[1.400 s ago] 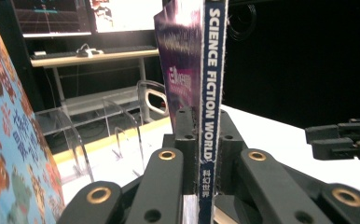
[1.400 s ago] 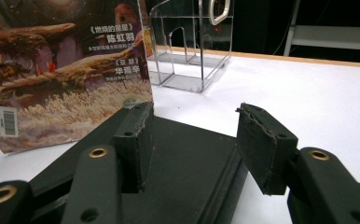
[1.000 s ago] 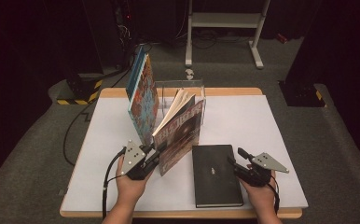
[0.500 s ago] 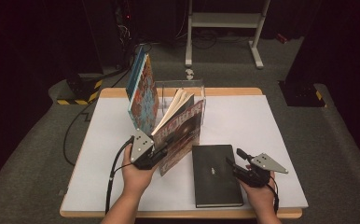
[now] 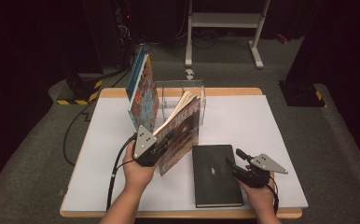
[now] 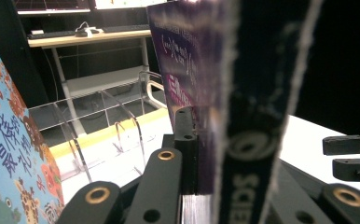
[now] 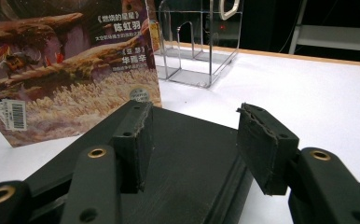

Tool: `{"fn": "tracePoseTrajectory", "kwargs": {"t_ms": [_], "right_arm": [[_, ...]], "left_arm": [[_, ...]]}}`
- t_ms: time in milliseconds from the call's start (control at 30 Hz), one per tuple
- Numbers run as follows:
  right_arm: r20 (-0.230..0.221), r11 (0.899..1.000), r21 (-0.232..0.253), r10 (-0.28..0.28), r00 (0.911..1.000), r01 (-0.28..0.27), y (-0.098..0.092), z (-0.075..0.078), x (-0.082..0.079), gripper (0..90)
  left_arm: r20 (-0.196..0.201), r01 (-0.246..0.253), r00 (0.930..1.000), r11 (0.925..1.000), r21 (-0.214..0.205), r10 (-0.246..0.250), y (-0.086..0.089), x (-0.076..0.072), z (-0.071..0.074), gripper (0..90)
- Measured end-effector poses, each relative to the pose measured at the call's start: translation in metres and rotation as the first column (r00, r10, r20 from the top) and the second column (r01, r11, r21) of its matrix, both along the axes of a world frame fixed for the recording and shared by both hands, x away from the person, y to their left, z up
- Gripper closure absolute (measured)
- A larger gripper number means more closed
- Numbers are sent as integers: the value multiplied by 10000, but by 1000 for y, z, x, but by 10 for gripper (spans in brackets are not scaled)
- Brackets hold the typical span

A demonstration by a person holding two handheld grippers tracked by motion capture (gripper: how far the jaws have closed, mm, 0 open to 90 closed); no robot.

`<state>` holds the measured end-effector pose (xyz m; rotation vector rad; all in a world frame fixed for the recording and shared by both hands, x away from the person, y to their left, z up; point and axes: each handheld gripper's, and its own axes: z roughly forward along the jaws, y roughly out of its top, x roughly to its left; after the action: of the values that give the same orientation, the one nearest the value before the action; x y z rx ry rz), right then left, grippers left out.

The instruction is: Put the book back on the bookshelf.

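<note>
A paperback with a purple and brown cover (image 5: 183,133) stands upright, its top leaning against a clear acrylic rack (image 5: 180,88). My left gripper (image 5: 166,142) is shut on its spine near the bottom, and the jaws have just closed tighter on it. The left gripper view has the purple cover (image 6: 187,60) right between the jaws. A black book (image 5: 213,175) lies flat at the front. My right gripper (image 5: 233,158) sits at its right edge, open, with its pads (image 7: 134,126) apart above the black cover (image 7: 187,158). A colourful blue book (image 5: 143,93) stands at the rack's left side.
The white tabletop (image 5: 262,121) has a wooden rim. Behind the table a grey metal stand (image 5: 225,21) is on the floor. At the left a cable and a yellow-black striped block (image 5: 75,95) lie on the grey carpet.
My left hand has moved a little forward and up along the paperback's spine. The right hand and the black book have stayed put.
</note>
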<state>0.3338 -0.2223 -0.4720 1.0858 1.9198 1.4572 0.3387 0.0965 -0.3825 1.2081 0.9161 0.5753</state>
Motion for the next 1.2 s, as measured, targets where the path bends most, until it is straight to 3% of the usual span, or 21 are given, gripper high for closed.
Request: {"fn": "tracePoseTrajectory", "kwargs": {"t_ms": [367,667,1033,1200], "right_arm": [[25,10000,89,-3,10000,2,-2,1,0,457],[45,9999,154,-24,10000,23,-4,2,0,459],[61,9997,228,-21,10000,20,-5,2,0,460],[73,9997,240,1,10000,-3,-5,2,0,460]], "left_arm": [[-86,-349,9994,9993,-138,348,-3,4,4,837],[31,-1032,9946,9942,-290,1034,4,13,13,837],[182,-2027,9789,9787,-322,2033,14,27,25,837],[219,-2486,9682,9683,-266,2491,12,37,31,837]]}}
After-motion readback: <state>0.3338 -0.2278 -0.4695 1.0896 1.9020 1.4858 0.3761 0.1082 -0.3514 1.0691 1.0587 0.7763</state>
